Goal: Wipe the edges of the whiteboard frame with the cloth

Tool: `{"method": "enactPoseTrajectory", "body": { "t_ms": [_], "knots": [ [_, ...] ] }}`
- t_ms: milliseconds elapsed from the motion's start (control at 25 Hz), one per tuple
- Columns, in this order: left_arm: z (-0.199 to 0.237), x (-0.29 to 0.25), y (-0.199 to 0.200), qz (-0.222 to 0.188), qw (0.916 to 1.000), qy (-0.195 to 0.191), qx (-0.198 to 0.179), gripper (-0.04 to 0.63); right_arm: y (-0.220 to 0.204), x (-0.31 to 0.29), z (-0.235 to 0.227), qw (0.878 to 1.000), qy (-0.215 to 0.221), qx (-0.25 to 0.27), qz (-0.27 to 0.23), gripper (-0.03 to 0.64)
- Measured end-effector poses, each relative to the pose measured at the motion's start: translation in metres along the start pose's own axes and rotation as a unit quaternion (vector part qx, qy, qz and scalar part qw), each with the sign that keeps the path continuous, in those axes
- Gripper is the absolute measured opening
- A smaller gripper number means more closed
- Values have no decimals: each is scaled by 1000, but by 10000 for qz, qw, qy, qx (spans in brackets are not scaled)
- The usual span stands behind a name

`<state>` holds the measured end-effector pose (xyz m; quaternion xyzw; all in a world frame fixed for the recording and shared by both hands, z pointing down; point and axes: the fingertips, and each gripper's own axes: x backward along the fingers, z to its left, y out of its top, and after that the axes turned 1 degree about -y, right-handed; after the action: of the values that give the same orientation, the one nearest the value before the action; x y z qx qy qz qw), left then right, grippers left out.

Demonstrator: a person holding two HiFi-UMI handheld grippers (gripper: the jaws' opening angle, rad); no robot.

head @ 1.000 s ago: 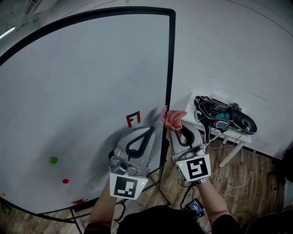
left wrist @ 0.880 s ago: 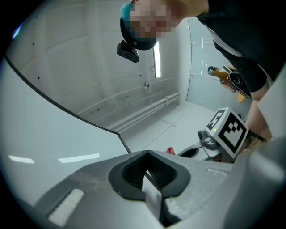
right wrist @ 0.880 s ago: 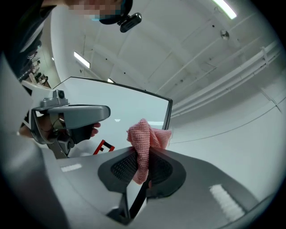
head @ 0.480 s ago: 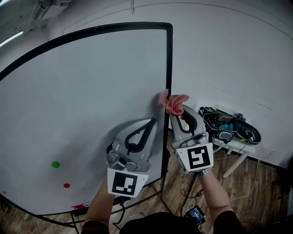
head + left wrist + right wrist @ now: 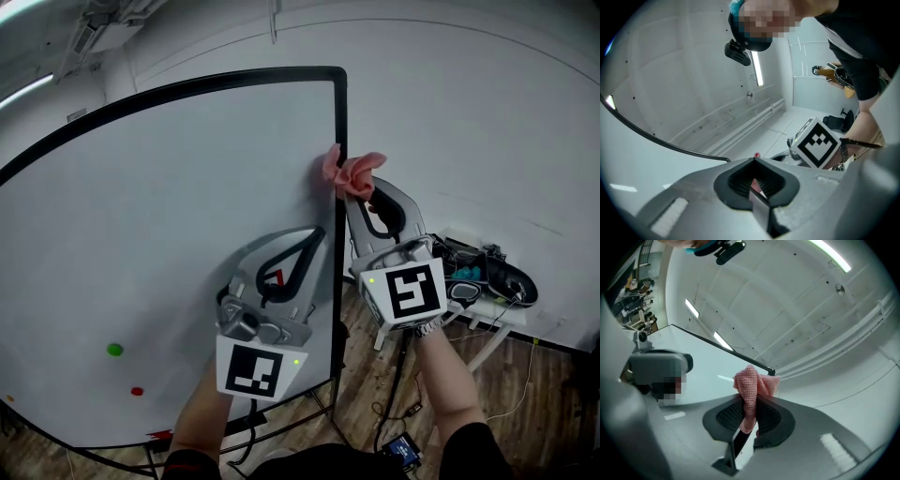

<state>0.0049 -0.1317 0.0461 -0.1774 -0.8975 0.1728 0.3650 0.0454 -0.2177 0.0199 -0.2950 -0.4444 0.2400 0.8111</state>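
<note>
The whiteboard's black frame [image 5: 340,131] runs up its right edge. A pink cloth [image 5: 349,173] is pressed against that edge about a third of the way down from the top corner. My right gripper [image 5: 362,194] is shut on the cloth and reaches up from below. In the right gripper view the cloth [image 5: 752,387] bunches out of the right gripper [image 5: 751,405], with the frame corner [image 5: 771,371] just beyond. My left gripper [image 5: 317,236] is shut and holds nothing, lower down against the white board face beside the edge. Its jaws [image 5: 754,161] show closed in the left gripper view.
A small white table [image 5: 514,319] carrying black cables and gear stands low right against the wall. A green magnet [image 5: 114,350] and a red magnet [image 5: 137,391] sit low left on the board. Wooden floor [image 5: 534,412] lies below, and the board's stand legs [image 5: 281,427] are by my feet.
My right gripper has slid the pink cloth upward along the board's right frame edge, toward the top corner. The left gripper stayed shut and rose slightly beside it.
</note>
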Motion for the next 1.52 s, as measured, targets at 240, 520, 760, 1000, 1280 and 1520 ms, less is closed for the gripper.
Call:
{"method": "enactPoseTrajectory", "body": {
  "t_ms": [240, 520, 760, 1000, 1280, 1520],
  "knots": [
    [24, -38, 13, 36, 10000, 24, -87, 2, 23, -32, -27, 9999, 3, 112, -129, 48],
    [34, -46, 25, -33, 9998, 48, -186, 2, 43, -47, -35, 9985, -142, 409, -347, 48],
    [41, -58, 36, -31, 9997, 38, -219, 2, 65, -65, -50, 9962, -332, 524, -606, 48],
    [41, -51, 35, 0, 9995, 96, -309, 2, 55, -70, -54, 9964, -470, 323, -635, 48],
    [44, -42, 30, 84, 9990, 186, -400, 2, 50, -73, -57, 9966, -472, 155, -664, 48],
    [42, -44, 28, 123, 9987, 199, -449, 2, 44, -79, -58, 9970, -388, -58, -662, 48]
  ]
}}
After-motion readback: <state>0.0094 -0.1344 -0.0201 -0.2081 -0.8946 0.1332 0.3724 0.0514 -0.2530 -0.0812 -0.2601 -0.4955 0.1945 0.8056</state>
